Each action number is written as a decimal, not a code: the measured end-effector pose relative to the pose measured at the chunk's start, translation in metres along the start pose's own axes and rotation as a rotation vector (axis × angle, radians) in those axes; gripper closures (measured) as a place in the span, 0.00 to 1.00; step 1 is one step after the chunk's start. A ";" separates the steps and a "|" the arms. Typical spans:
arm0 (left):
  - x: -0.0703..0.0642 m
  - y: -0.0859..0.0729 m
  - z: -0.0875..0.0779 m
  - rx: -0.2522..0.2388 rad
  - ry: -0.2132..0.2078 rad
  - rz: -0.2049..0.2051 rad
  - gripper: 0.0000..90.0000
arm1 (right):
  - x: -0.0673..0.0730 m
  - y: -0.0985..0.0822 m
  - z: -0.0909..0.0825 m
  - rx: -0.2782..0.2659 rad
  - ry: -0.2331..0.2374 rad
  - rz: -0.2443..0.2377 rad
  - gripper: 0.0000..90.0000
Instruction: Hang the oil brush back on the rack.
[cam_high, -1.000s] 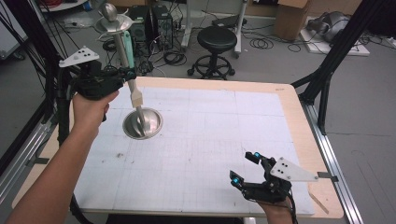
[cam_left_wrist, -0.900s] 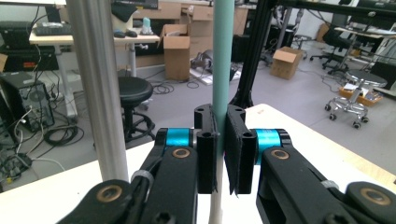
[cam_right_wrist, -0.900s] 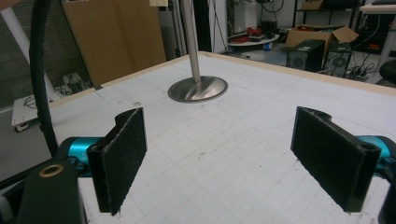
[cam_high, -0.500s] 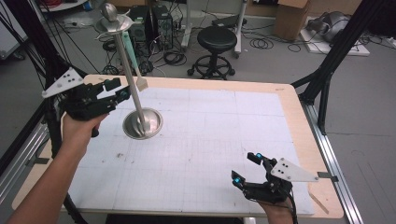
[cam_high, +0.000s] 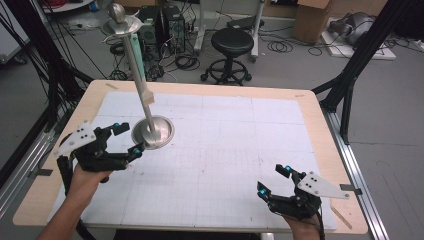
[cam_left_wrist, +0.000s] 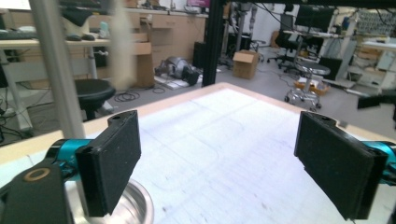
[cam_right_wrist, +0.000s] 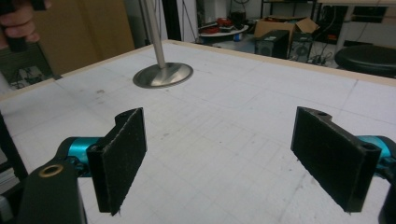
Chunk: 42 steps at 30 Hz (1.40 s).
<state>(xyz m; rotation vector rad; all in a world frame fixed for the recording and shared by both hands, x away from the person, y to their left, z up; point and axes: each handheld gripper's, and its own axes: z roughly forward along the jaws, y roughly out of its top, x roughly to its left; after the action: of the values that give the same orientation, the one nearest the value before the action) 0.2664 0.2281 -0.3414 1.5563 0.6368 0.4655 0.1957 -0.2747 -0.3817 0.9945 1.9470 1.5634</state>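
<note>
the left gripper (cam_high: 125, 141) is sitting low by the stand's base (cam_high: 153, 131), its jaws having just been opening, spread wide with nothing between them. the metal stand (cam_high: 137, 70) is standing free on the table (cam_high: 310, 107). the right gripper (cam_high: 274, 180) is resting open, well apart. a sideways nudge could be tipping the tall pole.

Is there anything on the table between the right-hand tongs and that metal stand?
Nothing: bare white gridded mat lies between the right tongs and the metal stand, seen in the high view.
</note>
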 end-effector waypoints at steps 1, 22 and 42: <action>-0.002 -0.003 -0.001 -0.003 -0.007 -0.003 0.17 | -0.001 -0.001 -0.002 0.003 -0.008 0.002 0.19; -0.007 -0.056 -0.024 0.000 -0.018 -0.034 0.19 | -0.010 -0.009 -0.017 -0.009 -0.085 0.027 0.19; -0.003 -0.059 -0.028 0.011 -0.006 -0.052 0.20 | -0.009 -0.009 -0.015 0.001 -0.078 0.024 0.19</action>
<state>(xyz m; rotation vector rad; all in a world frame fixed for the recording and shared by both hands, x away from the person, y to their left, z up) 0.2395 0.2486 -0.3975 1.5471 0.6750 0.4184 0.1877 -0.2918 -0.3875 1.0668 1.8905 1.5136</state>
